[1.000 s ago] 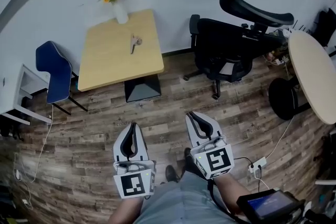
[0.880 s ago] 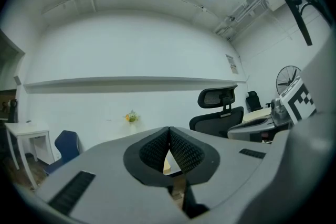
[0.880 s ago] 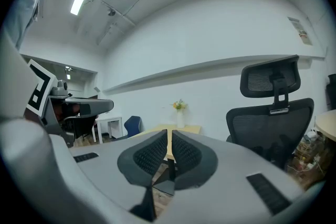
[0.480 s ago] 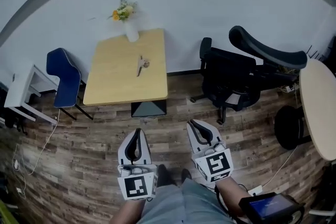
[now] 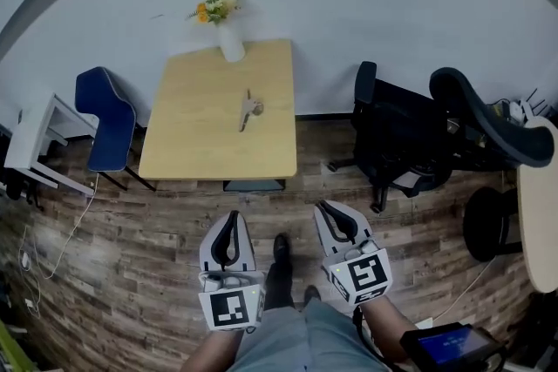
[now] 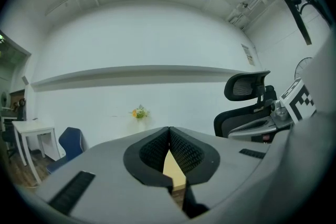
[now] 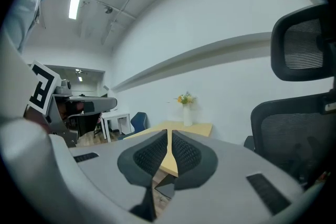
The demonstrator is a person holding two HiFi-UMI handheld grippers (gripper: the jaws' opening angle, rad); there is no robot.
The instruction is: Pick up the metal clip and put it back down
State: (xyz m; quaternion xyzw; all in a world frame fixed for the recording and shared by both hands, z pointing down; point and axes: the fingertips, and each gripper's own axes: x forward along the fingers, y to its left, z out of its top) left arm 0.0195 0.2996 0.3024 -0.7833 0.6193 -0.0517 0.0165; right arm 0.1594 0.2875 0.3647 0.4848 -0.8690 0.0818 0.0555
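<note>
The metal clip (image 5: 250, 110) lies on the light wooden table (image 5: 192, 144), right of its middle, far ahead of both grippers. Down at the frame's bottom, above the wood floor, my left gripper (image 5: 228, 216) is shut and holds nothing. Beside it my right gripper (image 5: 325, 206) has its jaws closed tip to tip, also holding nothing. In the left gripper view the left gripper (image 6: 169, 129) shows meeting tips with a strip of table behind. The right gripper (image 7: 169, 134) points at the table (image 7: 197, 127). Neither gripper view shows the clip.
A white vase with flowers (image 5: 228, 37) stands at the table's far edge by the wall. A blue chair (image 5: 103, 118) and a white side table (image 5: 30, 144) are left. A black office chair (image 5: 410, 144) and a round table (image 5: 540, 213) are right.
The table, clip and vase have slid down and to the right in the head view and look nearer. Both grippers stay shut, held low in front of the person.
</note>
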